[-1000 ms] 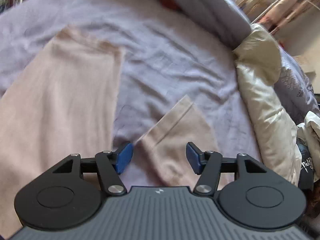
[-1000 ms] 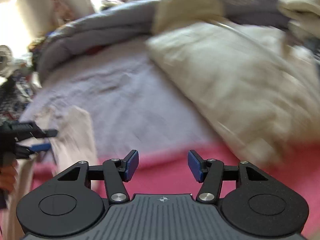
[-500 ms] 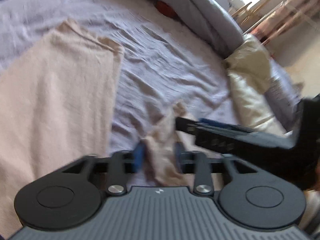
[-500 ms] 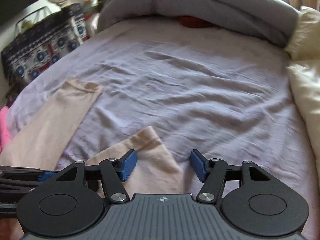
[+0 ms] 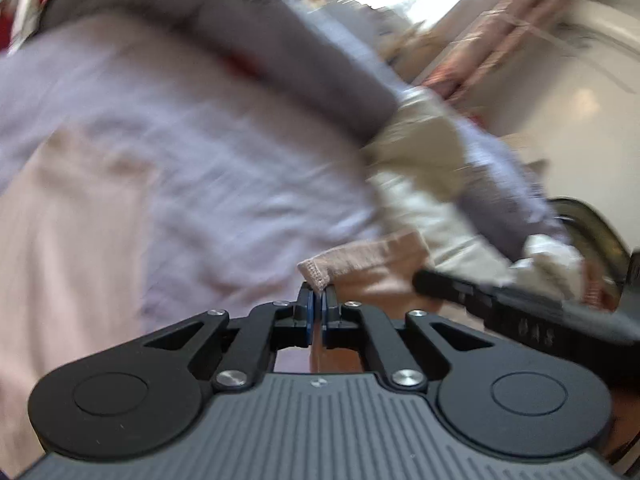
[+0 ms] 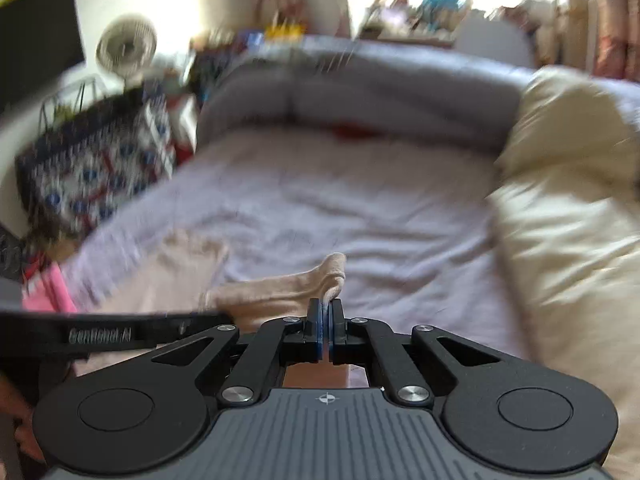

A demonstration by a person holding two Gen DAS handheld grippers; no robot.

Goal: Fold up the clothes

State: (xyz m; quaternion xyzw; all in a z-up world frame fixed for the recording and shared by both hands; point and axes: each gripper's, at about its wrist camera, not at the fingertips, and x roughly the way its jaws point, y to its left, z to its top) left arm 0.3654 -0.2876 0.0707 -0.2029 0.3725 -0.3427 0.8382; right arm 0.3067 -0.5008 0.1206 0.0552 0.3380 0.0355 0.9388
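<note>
Presently both jaws are clamped on the beige garment [image 5: 372,264]: left gripper [image 5: 318,304] and right gripper [image 6: 329,320] each pinch its hem above the lilac bed [image 6: 360,208]. Cream quilt [image 6: 560,220] flanks the right.

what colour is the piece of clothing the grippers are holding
Pale beige-pink garment, with the bed sheet lilac beneath; clearest in the right wrist view.

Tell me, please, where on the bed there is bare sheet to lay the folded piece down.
The lavender sheet is bare in the middle, bordered by the grey rolled duvet behind, the cream quilt on one side and the pink garment on the other. The near edge is crowded: both hand-held grippers pinch that garment's cuff there.
</note>
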